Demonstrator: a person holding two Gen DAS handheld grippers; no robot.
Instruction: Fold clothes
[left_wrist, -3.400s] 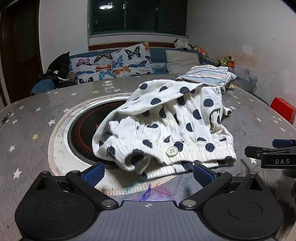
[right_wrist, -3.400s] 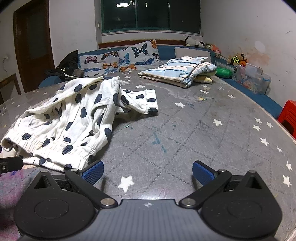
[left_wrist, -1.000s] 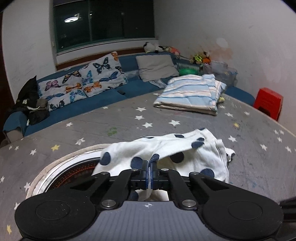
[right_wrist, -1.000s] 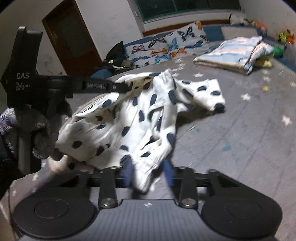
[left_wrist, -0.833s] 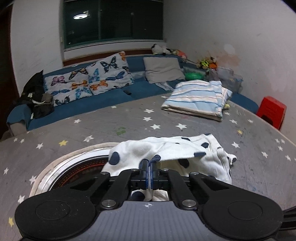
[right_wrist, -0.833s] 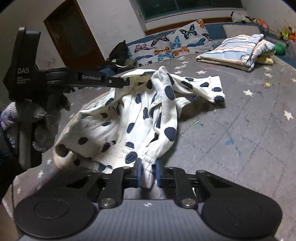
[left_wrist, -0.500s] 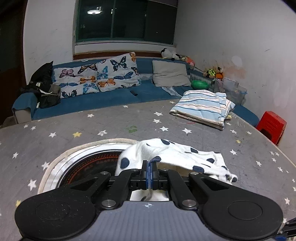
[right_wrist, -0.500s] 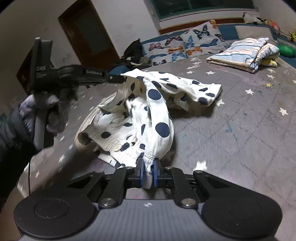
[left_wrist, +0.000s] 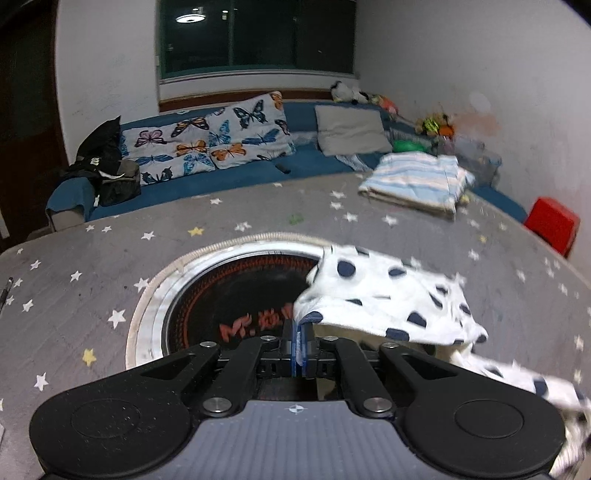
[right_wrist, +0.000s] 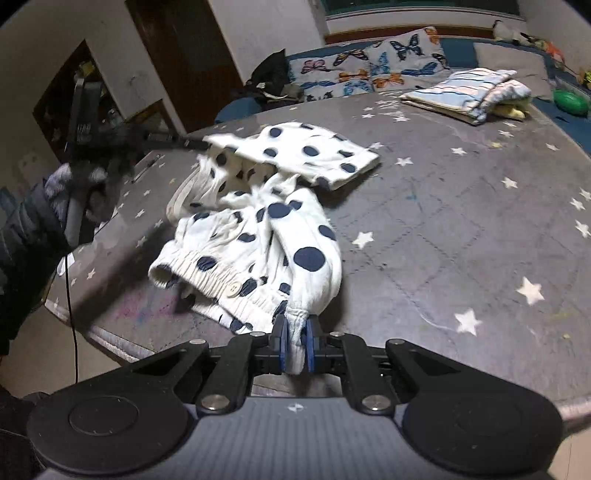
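**Both tongs clamped on the spotted garment above the counter**

Little writing can be read. On the dark round plate (left_wrist: 236, 295) sunk in the counter (left_wrist: 92, 280) there are red characters that begin "MT."; the rest is blurred. In the right wrist view the left tool carries a white label on its black body, too smeared to read.

The garment (right_wrist: 266, 236) is white cloth with large navy dots, an elastic gathered waistband and one pale button (right_wrist: 232, 290) on that band. It hangs stretched between the two tools, crumpled in the middle, with its lower folds resting on the grey star-printed counter near the front edge and partly over the round plate.

The left tongs (left_wrist: 300, 341) are closed, blue pads pinching a thin hem edge, and the cloth runs off to the right. The right tongs (right_wrist: 295, 341) are closed on a bunched piece of the waistband end.

A gloved hand (right_wrist: 74, 184) with a dark sleeve holds the left tool. A folded striped blue cloth (right_wrist: 469, 92) lies well apart at the far side of the counter.
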